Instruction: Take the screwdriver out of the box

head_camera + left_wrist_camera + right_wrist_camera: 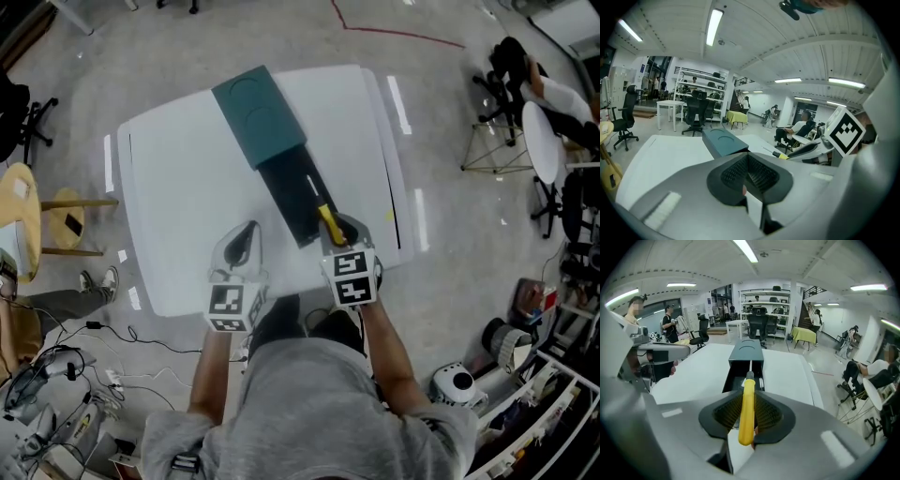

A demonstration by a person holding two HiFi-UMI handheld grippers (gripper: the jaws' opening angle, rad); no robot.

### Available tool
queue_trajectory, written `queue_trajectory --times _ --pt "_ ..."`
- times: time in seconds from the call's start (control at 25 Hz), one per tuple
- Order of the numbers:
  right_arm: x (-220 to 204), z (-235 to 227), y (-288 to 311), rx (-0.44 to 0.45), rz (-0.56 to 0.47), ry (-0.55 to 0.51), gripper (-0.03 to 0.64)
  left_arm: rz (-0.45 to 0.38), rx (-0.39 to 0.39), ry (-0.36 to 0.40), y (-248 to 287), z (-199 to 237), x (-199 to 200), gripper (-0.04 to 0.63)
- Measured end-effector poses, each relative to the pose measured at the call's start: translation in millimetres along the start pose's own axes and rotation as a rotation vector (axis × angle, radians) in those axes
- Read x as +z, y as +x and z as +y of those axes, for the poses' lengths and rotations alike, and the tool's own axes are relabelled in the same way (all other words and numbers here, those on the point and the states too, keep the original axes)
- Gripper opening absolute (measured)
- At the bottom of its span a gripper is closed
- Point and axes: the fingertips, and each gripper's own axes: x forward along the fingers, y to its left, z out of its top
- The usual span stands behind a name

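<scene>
A yellow-handled screwdriver (748, 404) is clamped between the pads of my right gripper (749, 414), its metal shaft pointing out over the open dark box (743, 376). In the head view the right gripper (339, 234) holds the screwdriver (327, 221) just above the near end of the black tray (293, 199), which slides out of a teal sleeve (259, 114). To its left my left gripper (239, 242) hovers over the white table, jaws closed with nothing between them (749, 174). From the left gripper view the teal sleeve (723, 142) and the screwdriver tip end (780, 155) show ahead.
The box lies on a white table (187, 197) with its near edge below the grippers. Office chairs (506, 70), a wooden stool (66, 225) and floor cables (56, 366) surround the table. People sit at the far right (553, 94).
</scene>
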Motion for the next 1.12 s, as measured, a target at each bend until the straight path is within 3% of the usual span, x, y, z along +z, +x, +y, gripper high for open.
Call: queue_trajectory --times 0.72,1.12 --pt "46 51 -52 0.056 -0.154 -0.080 0.083 -0.138 0.067 0.033 -58 4 43 0.012" --pt "68 102 -60 0.160 -0.209 -0.168 0.083 -0.183 0.185 0.018 -105 27 46 0.012"
